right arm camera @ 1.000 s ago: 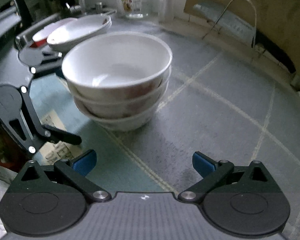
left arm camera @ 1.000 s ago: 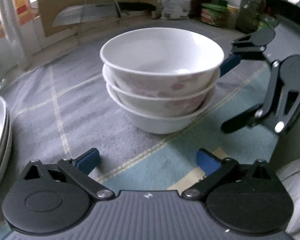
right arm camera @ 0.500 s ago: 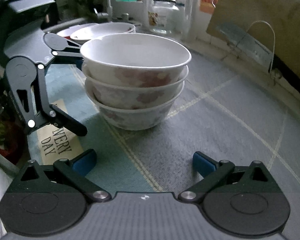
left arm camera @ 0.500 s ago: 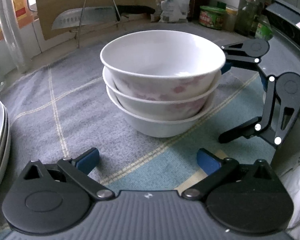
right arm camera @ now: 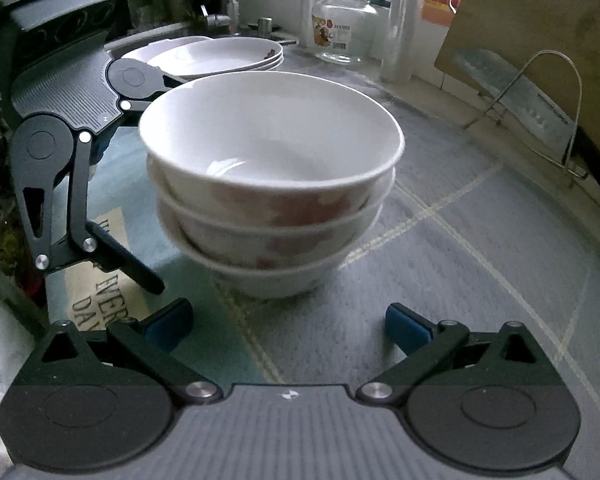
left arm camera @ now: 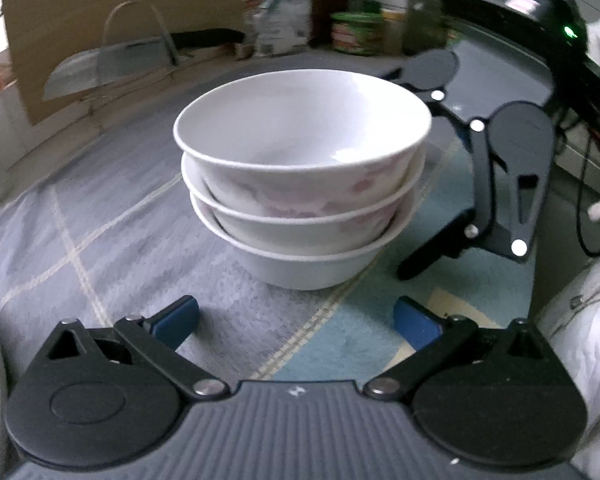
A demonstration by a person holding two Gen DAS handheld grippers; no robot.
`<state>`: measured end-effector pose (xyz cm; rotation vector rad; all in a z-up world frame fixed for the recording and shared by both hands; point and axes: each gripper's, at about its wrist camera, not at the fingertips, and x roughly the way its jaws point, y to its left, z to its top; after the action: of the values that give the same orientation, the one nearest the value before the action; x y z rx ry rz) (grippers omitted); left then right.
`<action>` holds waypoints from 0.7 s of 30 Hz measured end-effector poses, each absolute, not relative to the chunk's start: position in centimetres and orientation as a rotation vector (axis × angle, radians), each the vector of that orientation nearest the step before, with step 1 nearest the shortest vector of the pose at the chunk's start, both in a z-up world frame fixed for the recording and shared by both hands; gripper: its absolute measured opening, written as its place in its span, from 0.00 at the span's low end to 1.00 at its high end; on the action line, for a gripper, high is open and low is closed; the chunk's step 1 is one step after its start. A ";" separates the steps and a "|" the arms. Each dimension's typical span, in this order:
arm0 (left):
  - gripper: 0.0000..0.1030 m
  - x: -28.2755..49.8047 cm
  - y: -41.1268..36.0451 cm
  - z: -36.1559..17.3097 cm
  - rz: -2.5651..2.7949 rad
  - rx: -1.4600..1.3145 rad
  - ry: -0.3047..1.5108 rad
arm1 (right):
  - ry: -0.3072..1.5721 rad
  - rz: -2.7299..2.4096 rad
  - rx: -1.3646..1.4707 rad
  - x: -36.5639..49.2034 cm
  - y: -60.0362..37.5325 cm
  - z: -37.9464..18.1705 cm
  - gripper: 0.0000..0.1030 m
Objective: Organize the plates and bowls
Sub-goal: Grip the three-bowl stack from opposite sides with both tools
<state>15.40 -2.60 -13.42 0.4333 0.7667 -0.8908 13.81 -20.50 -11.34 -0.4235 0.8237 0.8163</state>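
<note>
Grey mat (left arm camera: 100,216), bowl stack (left arm camera: 304,184), bowl patterns blurred

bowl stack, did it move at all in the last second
No. The bowl stack still sits on the same pale stripe of the cloth, where grey meets blue; only the camera shifted.

A grey-blue checked cloth (right arm camera: 480,264) covers the table. At the back a cleaver (left arm camera: 112,66) rests in a wire rack (right arm camera: 540,120) against a wooden cutting board (right arm camera: 548,32). A glass jar (right arm camera: 346,26) stands by the window, near a faucet (right arm camera: 230,4).
</note>
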 end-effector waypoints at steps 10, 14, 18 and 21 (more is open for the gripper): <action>0.99 16.8 -3.1 -12.7 -1.020 0.483 0.725 | 0.835 0.865 -0.496 14.1 -18.7 -9.6 1.00; 0.98 17.3 -3.3 -12.5 -1.062 0.502 0.737 | 0.832 0.892 -0.499 14.9 -18.6 -8.9 0.99; 0.93 17.8 -3.1 -12.1 -1.130 0.493 0.759 | 0.853 0.923 -0.493 15.4 -18.5 -8.7 0.92; 0.93 18.1 -3.1 -11.8 -1.156 0.492 0.761 | 0.865 0.937 -0.475 15.4 -18.7 -8.3 0.90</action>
<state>18.11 -3.13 -11.79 0.4918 0.7614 -1.1565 15.44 -18.70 -8.29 -0.4746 0.8654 0.9371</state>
